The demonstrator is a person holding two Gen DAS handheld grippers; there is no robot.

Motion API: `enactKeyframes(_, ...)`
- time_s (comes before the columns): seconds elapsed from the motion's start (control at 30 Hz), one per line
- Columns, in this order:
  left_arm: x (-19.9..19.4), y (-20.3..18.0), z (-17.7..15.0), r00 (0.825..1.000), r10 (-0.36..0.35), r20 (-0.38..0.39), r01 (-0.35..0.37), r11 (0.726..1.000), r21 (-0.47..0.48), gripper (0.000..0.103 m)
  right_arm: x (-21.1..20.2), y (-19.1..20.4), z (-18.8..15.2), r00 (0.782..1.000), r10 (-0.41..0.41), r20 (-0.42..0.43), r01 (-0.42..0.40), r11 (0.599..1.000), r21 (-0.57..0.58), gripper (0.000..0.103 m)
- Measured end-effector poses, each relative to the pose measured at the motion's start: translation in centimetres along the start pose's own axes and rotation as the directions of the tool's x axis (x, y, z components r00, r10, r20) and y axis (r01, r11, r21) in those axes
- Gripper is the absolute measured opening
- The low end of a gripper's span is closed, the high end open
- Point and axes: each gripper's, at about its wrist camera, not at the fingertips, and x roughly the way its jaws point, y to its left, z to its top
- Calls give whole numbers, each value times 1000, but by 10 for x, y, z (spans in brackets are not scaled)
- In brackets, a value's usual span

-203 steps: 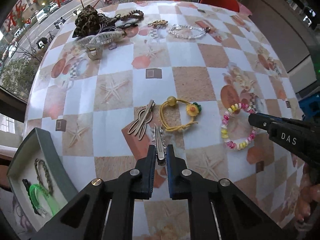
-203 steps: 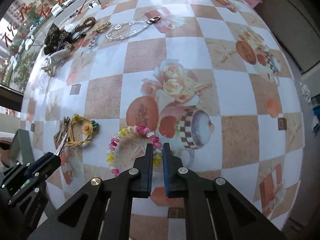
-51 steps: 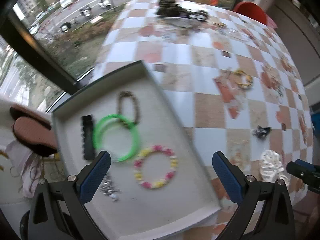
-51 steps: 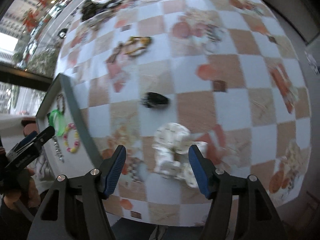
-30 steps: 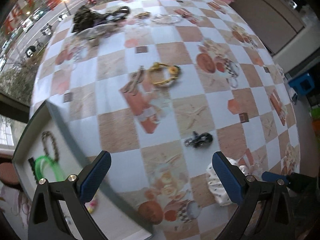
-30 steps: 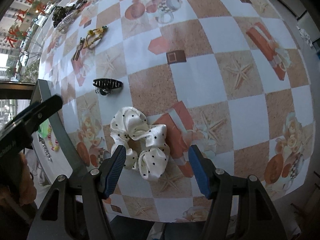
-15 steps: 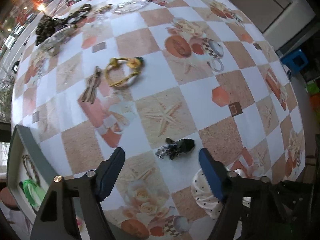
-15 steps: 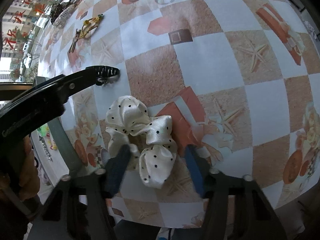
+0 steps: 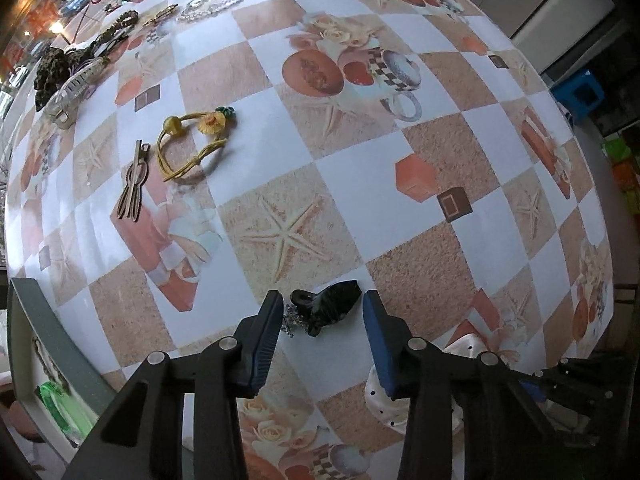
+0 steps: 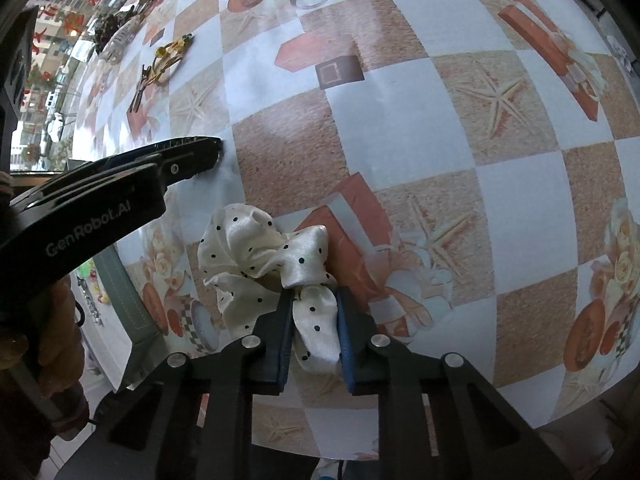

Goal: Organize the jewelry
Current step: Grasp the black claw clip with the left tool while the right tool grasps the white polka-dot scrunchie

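Note:
A black claw clip (image 9: 326, 308) lies on the checked tablecloth between the blue pads of my left gripper (image 9: 322, 318). Its jaws are closing, and a thin gap still shows on each side of the clip. A white scrunchie with black dots (image 10: 260, 252) lies near the table's front edge. My right gripper (image 10: 314, 320) is closing on it, and both pads press its near fold. In the right wrist view the left gripper (image 10: 208, 148) reaches in from the left and hides the clip. Part of the scrunchie (image 9: 378, 398) shows behind the left gripper's right finger.
A grey tray (image 9: 24, 312) at the table's left edge holds a green bangle (image 9: 60, 404). Farther up the table lie a yellow hair tie (image 9: 192, 140), bronze hair clips (image 9: 134, 184), a clear claw clip (image 9: 72, 84), a leopard scrunchie (image 9: 52, 64) and a crystal bracelet (image 9: 216, 2).
My left gripper has dropped over the black claw clip and its jaws have narrowed around it. The right jaws have closed from wide open onto the scrunchie's fold.

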Motion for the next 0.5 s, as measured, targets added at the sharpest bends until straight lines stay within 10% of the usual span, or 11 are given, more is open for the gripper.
enactKeyframes(0.5,-26,14,-3,996,-31,83,35,998,-47,37,-16,1,8,999,4,37,-4,1000,1,11)
